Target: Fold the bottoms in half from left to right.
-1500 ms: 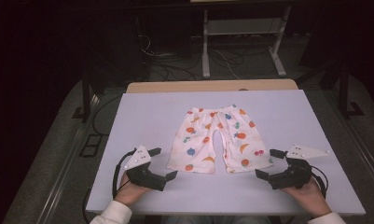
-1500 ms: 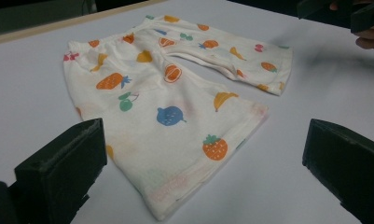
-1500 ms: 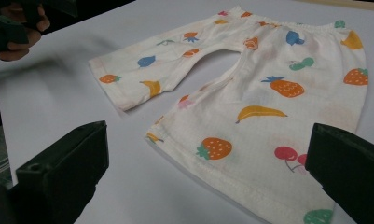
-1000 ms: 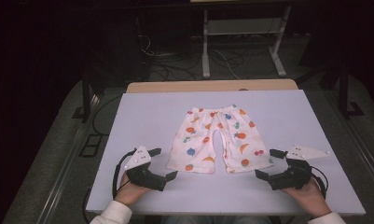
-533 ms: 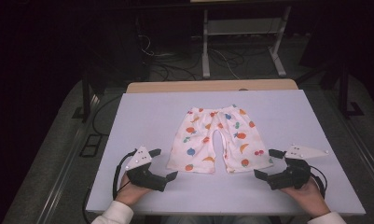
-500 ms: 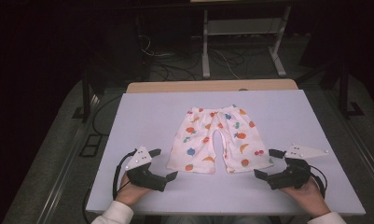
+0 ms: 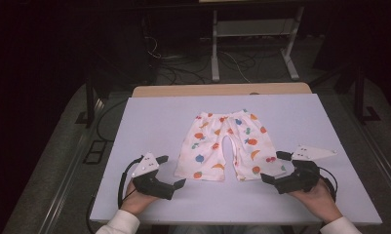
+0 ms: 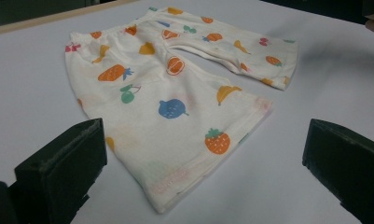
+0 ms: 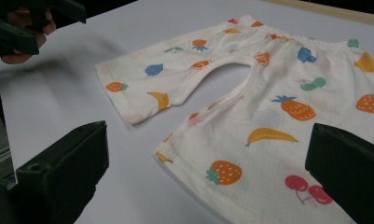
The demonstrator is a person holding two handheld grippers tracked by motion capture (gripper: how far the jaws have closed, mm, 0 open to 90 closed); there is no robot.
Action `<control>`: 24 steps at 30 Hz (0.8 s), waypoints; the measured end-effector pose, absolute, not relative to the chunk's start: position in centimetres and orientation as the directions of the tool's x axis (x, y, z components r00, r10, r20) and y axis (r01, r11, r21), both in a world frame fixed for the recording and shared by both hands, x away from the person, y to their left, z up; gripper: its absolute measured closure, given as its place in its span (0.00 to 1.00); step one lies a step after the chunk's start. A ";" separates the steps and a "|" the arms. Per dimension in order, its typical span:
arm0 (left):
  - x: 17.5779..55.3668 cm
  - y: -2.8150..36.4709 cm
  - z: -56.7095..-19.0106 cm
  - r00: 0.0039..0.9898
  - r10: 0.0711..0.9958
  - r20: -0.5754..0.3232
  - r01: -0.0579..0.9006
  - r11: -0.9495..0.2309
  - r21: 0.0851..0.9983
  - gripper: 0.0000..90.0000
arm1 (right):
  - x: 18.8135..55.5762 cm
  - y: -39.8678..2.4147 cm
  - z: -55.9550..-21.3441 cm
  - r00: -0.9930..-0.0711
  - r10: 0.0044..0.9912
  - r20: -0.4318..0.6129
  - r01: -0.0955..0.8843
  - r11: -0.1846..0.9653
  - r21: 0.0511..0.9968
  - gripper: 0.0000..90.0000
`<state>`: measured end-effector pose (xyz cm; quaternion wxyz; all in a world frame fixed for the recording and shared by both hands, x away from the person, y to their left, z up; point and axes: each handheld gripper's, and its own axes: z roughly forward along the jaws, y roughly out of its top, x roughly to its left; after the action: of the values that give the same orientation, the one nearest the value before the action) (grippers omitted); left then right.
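A: Pants (image 7: 224, 148) laid flat mid-table (image 7: 149, 126), waistband at the far side, both leg hems toward the near edge. Spread open, legs apart, no folds, so probably staged for a fold from the hems

B: Grippers?

A: Left gripper (image 7: 173, 170) parked just off the left leg hem, not touching cloth. Jaws wide apart, hem corner lined up between them in the left gripper view. Right gripper (image 7: 271, 167) mirrored at the right leg hem, jaws also spread, tips at or over the hem edge. Contact there impossible to confirm from the high view

B: Why that symmetric?

A: Judged as a two-point pick: one hem each, so the cloth lifts evenly and doesn't skew. Low approach angle, jaws nearly level with the tabletop, suited to sliding under the thin edge

B: Risks?

A: Thin knit, flat on a smooth surface. Could pinch only the top layer or push the hem away instead of catching it

B: Rest of scene?

A: Wooden board edge (image 7: 222, 90) behind the table, white stand (image 7: 254, 34) on the dark floor beyond
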<state>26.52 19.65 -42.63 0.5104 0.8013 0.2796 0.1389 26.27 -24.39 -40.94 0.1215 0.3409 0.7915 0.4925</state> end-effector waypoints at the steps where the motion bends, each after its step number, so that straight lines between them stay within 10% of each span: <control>1: 26.5 19.6 -42.6 0.805 0.589 -0.063 0.306 -0.322 0.896 0.00 | 26.3 -24.3 -40.8 -0.739 0.658 0.145 0.420 0.282 0.863 0.00; 24: 26.6 19.7 -42.7 0.807 0.586 -0.066 0.309 -0.324 0.894 0.00 | 28.7 -21.9 -38.7 -0.766 0.629 0.134 0.409 0.314 0.857 0.00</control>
<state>26.57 19.65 -42.68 0.5099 0.8023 0.2789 0.1361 28.68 -21.87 -38.75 0.1128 0.3232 0.8027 0.4883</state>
